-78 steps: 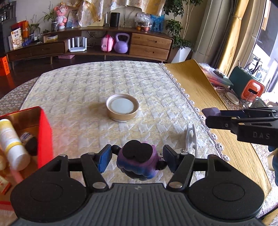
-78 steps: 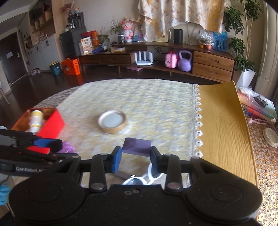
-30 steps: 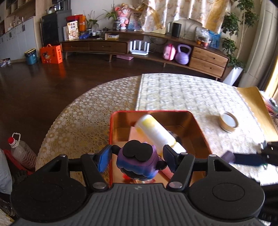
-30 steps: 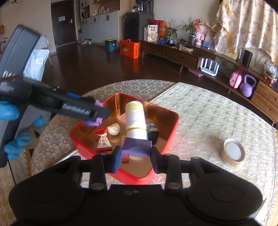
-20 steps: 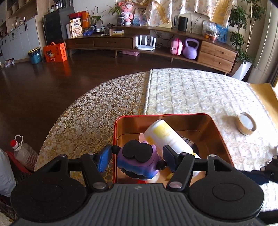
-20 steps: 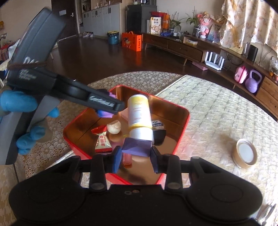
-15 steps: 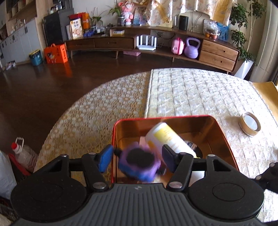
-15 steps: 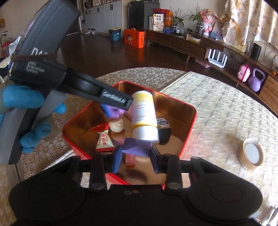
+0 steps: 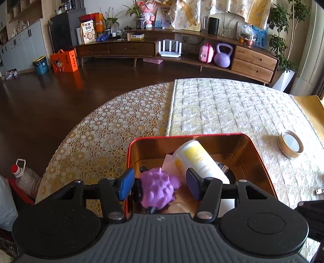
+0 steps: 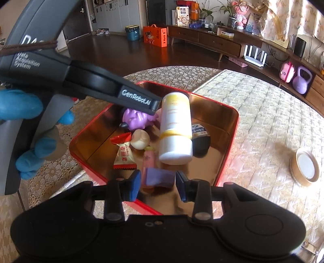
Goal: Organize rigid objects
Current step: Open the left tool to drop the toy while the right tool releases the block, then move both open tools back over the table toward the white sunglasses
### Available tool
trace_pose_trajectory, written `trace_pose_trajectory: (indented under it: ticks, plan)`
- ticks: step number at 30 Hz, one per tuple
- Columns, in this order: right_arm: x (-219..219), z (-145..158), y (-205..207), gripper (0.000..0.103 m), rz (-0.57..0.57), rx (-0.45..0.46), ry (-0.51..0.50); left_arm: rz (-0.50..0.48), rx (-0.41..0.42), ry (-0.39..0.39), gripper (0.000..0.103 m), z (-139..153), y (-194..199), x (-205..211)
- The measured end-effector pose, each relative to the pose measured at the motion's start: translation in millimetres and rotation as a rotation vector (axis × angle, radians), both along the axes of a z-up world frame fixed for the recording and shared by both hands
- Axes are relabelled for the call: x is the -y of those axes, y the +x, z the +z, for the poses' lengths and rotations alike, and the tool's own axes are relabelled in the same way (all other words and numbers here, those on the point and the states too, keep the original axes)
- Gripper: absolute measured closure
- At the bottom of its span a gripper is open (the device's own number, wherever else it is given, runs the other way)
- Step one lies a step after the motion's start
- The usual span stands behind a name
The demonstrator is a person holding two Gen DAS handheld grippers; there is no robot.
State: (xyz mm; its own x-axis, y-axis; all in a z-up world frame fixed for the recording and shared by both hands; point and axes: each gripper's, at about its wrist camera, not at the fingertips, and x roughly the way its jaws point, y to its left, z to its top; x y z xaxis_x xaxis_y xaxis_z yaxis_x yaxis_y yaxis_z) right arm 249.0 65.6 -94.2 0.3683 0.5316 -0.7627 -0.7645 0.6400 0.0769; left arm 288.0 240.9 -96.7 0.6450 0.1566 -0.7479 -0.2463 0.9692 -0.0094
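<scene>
Right wrist view: left gripper (image 10: 156, 107) wide over purple toy (image 10: 135, 119), bottle (image 10: 175, 125) alongside.

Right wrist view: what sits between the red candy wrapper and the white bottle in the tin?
A small round cream-coloured piece, lying between the candy wrapper and the white bottle; it shows in the right wrist view.

it was a home living room: a long wooden sideboard (image 9: 182, 50) held potted plants (image 9: 137, 16), a wifi router (image 9: 169, 48) and a purple kettlebell (image 9: 222, 55), above dark wood flooring (image 9: 50, 97).
</scene>
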Motion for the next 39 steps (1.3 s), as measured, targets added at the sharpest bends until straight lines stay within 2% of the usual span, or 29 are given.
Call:
trace_pose_trajectory:
  ticks: [10,24,28,30,34,36,39]
  plan:
    - [20.9,17.2,-6.9,0.062,-0.028,-0.010,0.066,-0.029,0.007,0.001,0.047,1.2,-18.0,11.2]
    - [66.4,45.7,-29.1,0.047,-0.064,-0.030,0.172,-0.076,0.044,-0.032,0.043,23.0,-50.0,35.2]
    - [82.8,53.9,-36.1,0.045,-0.084,-0.023,0.196,-0.088,0.053,-0.040,0.043,29.5,-58.4,42.8]
    - [91.4,58.0,-39.0,0.040,-0.095,-0.014,0.210,-0.095,0.057,-0.043,0.043,32.4,-62.1,47.0]
    - [107.6,63.6,-44.5,0.038,-0.126,0.003,0.225,-0.104,0.061,-0.046,0.043,37.7,-68.6,56.0]
    - [117.1,65.1,-46.9,0.034,-0.147,0.008,0.231,-0.111,0.066,-0.050,0.043,39.8,-72.2,60.8]
    - [132.3,66.3,-49.5,0.030,-0.174,0.011,0.239,-0.122,0.073,-0.053,0.034,42.5,-77.8,69.7]
